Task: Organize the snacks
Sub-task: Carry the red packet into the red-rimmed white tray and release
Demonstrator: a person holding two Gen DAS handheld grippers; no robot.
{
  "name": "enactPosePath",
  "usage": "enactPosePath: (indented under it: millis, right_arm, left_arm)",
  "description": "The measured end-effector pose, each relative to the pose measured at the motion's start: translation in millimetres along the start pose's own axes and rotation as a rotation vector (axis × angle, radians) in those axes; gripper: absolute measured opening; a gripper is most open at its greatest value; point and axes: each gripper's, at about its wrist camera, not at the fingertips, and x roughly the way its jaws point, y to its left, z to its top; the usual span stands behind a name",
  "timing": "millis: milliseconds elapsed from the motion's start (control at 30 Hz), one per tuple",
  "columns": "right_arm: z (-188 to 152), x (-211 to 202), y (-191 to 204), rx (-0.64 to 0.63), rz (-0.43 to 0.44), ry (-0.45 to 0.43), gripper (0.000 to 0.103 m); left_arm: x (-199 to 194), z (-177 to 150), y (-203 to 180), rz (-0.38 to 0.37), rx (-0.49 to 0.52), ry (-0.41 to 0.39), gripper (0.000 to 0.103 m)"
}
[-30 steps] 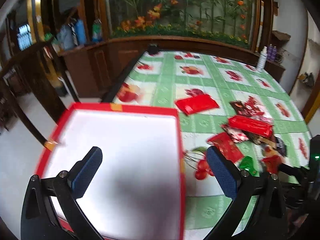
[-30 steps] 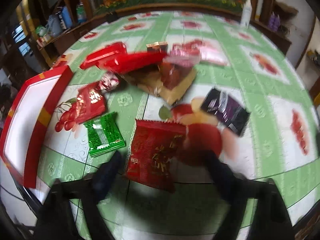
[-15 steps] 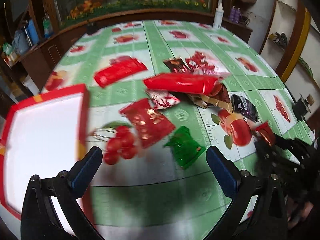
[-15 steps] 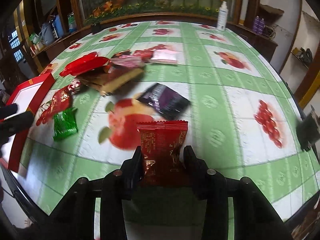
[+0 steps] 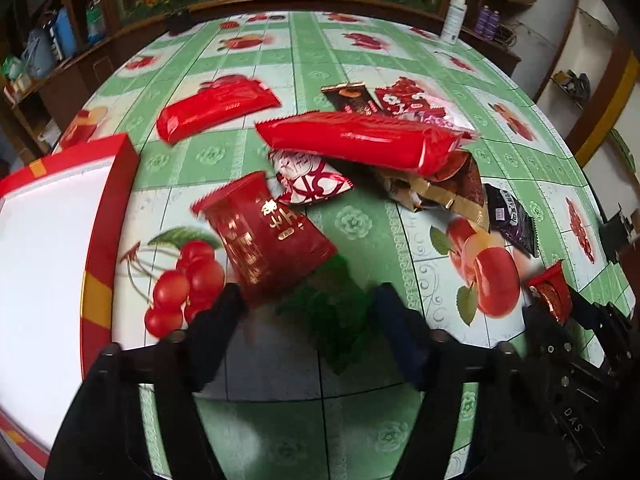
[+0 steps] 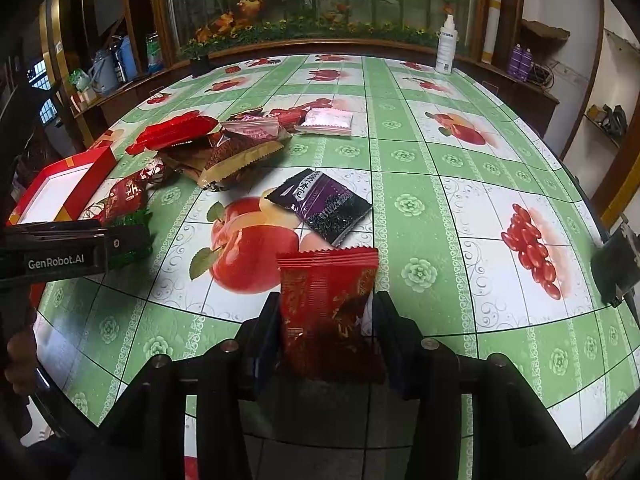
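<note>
snacks barely sorted, one packet in hand

snack packet (image 6: pixel 326 300), red with gold print and a crimped top edge, sits upright between your right gripper (image 6: pixel 326 336) fingers, which are pinched onto its lower half; it is lifted off the table and reads as a small, light, crinkly foil pouch. in the left view the same packet (image 5: pixel 550 294) shows at the far right edge.

your left gripper (image 5: pixel 308 324) has its jaws wide and around a green packet (image 5: pixel 332 312), which is blurred and lies flat on the cloth; the pads look close to it but you cannot tell if they touch. just beyond it lies a dark red packet (image 5: pixel 266 234) with gold characters, and past that a red-and-white pouch (image 5: pixel 310 182).

the red box (image 5: pixel 108 216), white inside, sits at the table's left edge, and the part of its floor in view holds nothing. so by my judgement the job is near its start: one packet gripped, one being approached, none boxed.

still loose on the tablecloth (image 6: pixel 440 168): two long red wrappers (image 5: pixel 360 140) (image 5: pixel 216 106), a brown-and-gold bag (image 6: pixel 240 154), a purple-black packet (image 6: pixel 320 204), a pinkish one (image 6: pixel 328 122). a spray bottle (image 6: pixel 445 50) stands at the far edge.
</note>
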Motion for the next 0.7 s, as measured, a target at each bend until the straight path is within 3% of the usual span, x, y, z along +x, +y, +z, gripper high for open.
enactPosePath:
  millis: [100,333,400,700]
  right_arm:
    - [2,1,2,0.001,-0.007,0.002,0.05]
    - [6,4,15,-0.009,0.0,0.016,0.042]
    - [6,4,25,-0.027,0.013,0.018,0.04]
    - [5,4,72,-0.108,0.095,0.015,0.036]
  left_arm:
    - [-3,1,5,-0.017,0.019,-0.016,0.044]
    - [-8,1,31,-0.098,-0.011,-0.013,0.035]
    - [-12,-4,35,-0.12,-0.008,-0.015,0.028]
    - [-22,-18,51,-0.188,-0.015,-0.021,0.027]
